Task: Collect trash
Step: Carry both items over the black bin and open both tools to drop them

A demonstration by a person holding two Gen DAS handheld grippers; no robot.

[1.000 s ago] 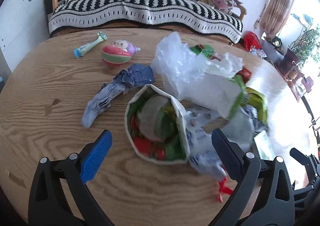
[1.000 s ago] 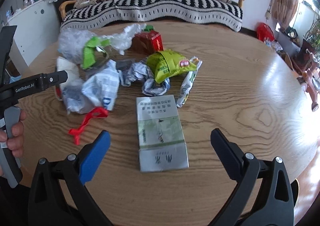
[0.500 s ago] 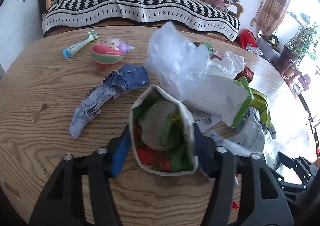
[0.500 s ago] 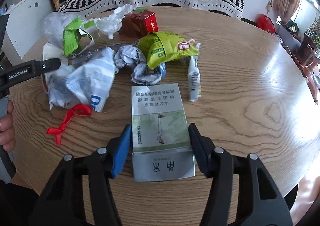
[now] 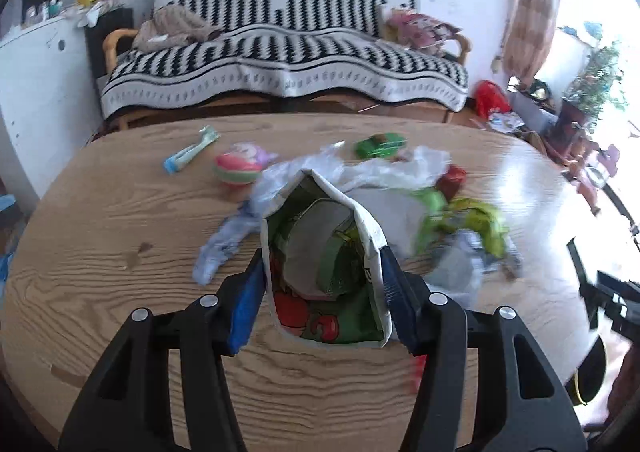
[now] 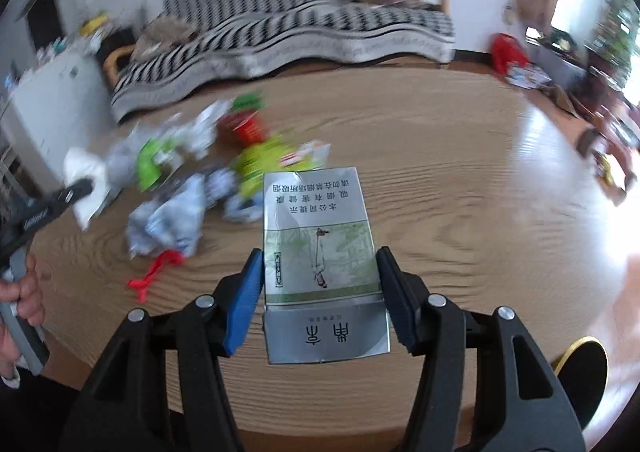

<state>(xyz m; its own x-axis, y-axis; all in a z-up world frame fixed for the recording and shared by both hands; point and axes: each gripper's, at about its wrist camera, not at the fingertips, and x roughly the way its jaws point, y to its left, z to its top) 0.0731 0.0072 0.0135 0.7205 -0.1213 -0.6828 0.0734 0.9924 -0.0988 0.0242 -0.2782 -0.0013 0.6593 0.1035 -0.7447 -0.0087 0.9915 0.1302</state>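
your left tongs [image 5: 322, 294] are clamped on the open printed bag [image 5: 326, 272], its mouth facing back toward you, and your right tongs [image 6: 320, 296] are clamped on the flat cigarette pack [image 6: 320, 252], which juts out ahead of the pads. to do this well, i'd keep the bag's mouth wide and steady — don't squeeze it flat — then bring the pack over the opening edge-first and part the right tongs only once it is well inside. beyond both tongs the crumpled wrappers [image 6: 176, 220] lie heaped on the wooden bench [image 6: 460, 180], with a red ribbon [image 6: 154, 276] off to the right tongs' left. behind the bench stands a sofa [image 5: 280, 64] under a black-and-white blanket — bright window light glares on the wood.
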